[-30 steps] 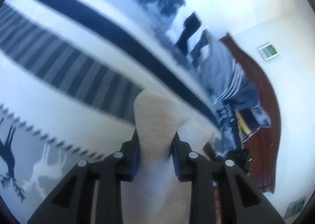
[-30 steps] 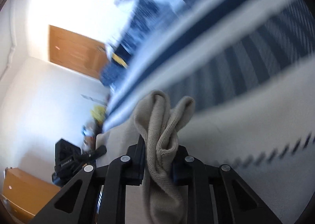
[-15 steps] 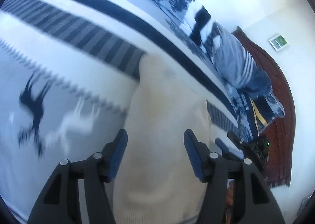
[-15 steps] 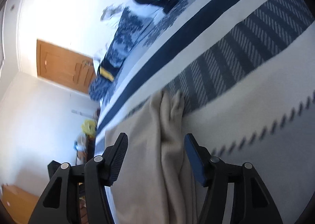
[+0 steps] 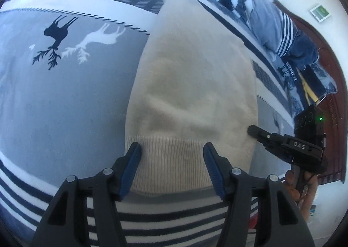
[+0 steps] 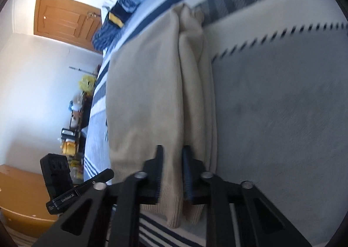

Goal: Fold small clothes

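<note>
Cream knit sweater (image 5: 191, 77) lies spread on the bed (image 5: 65, 99), on a grey blanket with 2 deer figures, 1 dark (image 5: 54, 38) and 1 white (image 5: 97, 40), and navy stripes. Ribbed hem at the near end, close to the striped border of the blanket; the far end reaches the band of dark stripes.

Left hand-held gripper (image 5: 171, 166): jaws apart at a moderate width, blue pads standing over the ribbed hem on either side, not pressing on the fabric. The jaws opened within the last second and have kept that width since; the sweater is under and between them, not gripped.

Right hand-held gripper (image 6: 171, 168): jaws have just been closing and now stand narrow, pinched on a bunched fold of the sweater's (image 6: 152, 86) hem edge. From this side the right-hand part of the garment is gathered into lengthwise folds; the left-hand part lies flat. In the left wrist view its black fingers lie at the sweater's right edge.

Background: pillows (image 5: 280, 36) piled at the head of the bed, a wooden door (image 6: 63, 20), a white wall. Right wrist view slightly blurred.
</note>
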`<state>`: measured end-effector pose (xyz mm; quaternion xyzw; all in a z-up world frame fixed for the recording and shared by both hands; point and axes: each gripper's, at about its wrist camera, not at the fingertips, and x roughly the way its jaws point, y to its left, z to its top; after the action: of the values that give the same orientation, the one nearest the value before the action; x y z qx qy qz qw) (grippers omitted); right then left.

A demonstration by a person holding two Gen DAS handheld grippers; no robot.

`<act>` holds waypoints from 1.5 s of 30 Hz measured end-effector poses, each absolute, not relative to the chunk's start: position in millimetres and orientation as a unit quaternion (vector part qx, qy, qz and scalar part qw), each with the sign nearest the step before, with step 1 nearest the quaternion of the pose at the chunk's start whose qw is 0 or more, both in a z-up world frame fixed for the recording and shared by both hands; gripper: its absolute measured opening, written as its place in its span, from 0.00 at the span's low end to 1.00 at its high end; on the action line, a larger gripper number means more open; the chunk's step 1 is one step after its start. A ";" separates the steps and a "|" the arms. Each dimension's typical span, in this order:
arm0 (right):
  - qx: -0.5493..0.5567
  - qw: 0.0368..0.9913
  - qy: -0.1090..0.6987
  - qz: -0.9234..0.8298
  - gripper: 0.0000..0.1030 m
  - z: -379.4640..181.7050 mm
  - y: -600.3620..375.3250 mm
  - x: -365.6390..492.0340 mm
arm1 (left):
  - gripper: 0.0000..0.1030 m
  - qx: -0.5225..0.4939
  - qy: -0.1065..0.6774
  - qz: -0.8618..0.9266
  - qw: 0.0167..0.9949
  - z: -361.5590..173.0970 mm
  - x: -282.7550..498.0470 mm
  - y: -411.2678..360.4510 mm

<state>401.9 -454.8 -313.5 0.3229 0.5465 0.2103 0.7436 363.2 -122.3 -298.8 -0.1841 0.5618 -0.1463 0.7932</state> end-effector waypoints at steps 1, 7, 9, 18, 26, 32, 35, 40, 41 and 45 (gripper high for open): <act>0.310 0.746 0.554 0.202 0.04 -314.8 -449.3 407.1 | 0.57 -0.180 0.563 -0.146 0.793 -297.3 363.4 -123.7; 0.276 0.768 0.548 0.187 0.03 -295.6 -455.2 402.7 | 0.57 -0.153 0.578 -0.134 0.790 -304.9 367.4 -126.3; 0.266 0.754 0.576 0.170 0.03 -316.4 -450.1 408.5 | 0.57 -0.148 0.580 -0.130 0.790 -307.3 364.4 -125.9; 0.324 0.727 0.568 0.211 0.69 -317.0 -471.1 392.9 | 0.57 -0.189 0.570 -0.153 0.785 -300.8 360.7 -107.2; 0.339 0.693 0.602 0.206 0.62 -346.1 -461.0 380.5 | 0.57 -0.231 0.577 -0.158 0.767 -314.7 359.3 -103.7; 0.321 0.692 0.615 0.200 0.12 -353.8 -441.8 370.9 | 0.18 -0.255 0.578 -0.163 0.758 -311.3 356.5 -87.4; 0.326 0.696 0.604 0.209 0.07 -338.8 -452.0 361.8 | 0.17 -0.264 0.556 -0.184 0.766 -291.7 350.3 -78.5; 0.310 0.715 0.591 0.208 0.06 -319.9 -462.6 344.4 | 0.17 -0.220 0.582 -0.173 0.764 -311.8 344.9 -90.3; 0.297 0.710 0.607 0.197 0.06 -331.9 -459.6 345.4 | 0.17 -0.211 0.586 -0.163 0.765 -319.9 344.1 -92.6; 0.287 0.697 0.630 0.185 0.06 -348.7 -456.8 348.4 | 0.20 -0.223 0.576 -0.159 0.770 -318.9 341.9 -89.6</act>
<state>348.4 -456.8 -348.7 0.2875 0.6300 0.1850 0.6973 341.9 -89.6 -318.9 -0.2228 0.5763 -0.1586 0.7701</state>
